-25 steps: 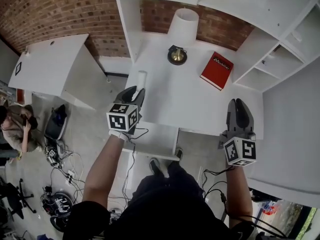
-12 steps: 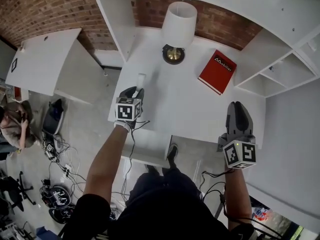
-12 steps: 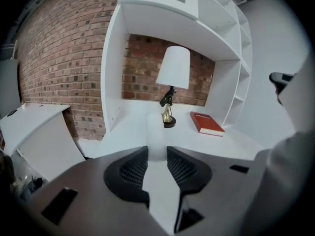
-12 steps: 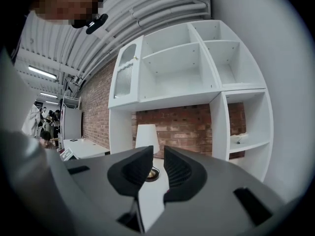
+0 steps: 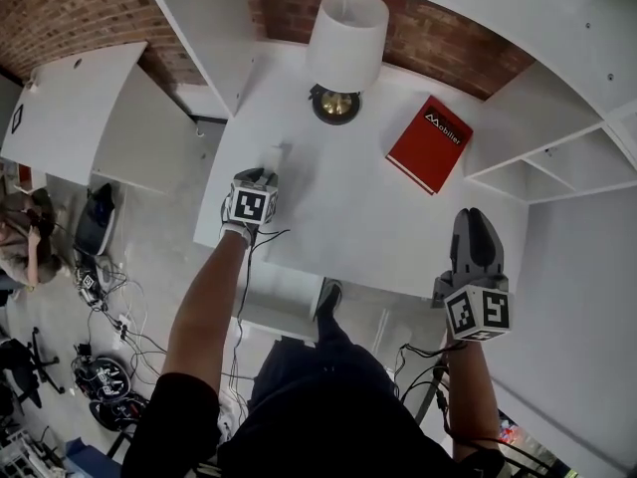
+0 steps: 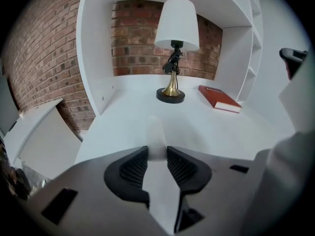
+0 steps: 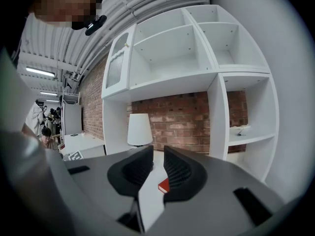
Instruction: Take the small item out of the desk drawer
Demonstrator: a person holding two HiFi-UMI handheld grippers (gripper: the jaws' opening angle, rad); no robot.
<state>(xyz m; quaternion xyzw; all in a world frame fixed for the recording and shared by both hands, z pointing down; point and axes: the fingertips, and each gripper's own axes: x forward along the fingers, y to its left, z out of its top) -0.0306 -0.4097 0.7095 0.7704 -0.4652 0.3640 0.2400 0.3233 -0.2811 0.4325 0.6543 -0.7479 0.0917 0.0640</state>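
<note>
Left gripper (image 5: 265,175) with white item (image 5: 280,156), seemingly further over the desk (image 5: 343,202).

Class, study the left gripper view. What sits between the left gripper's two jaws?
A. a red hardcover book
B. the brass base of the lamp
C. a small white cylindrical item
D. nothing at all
C: in the left gripper view, the left gripper has its jaws closed on a small white cylindrical item, which sticks out ahead of them over the white desk.
</note>
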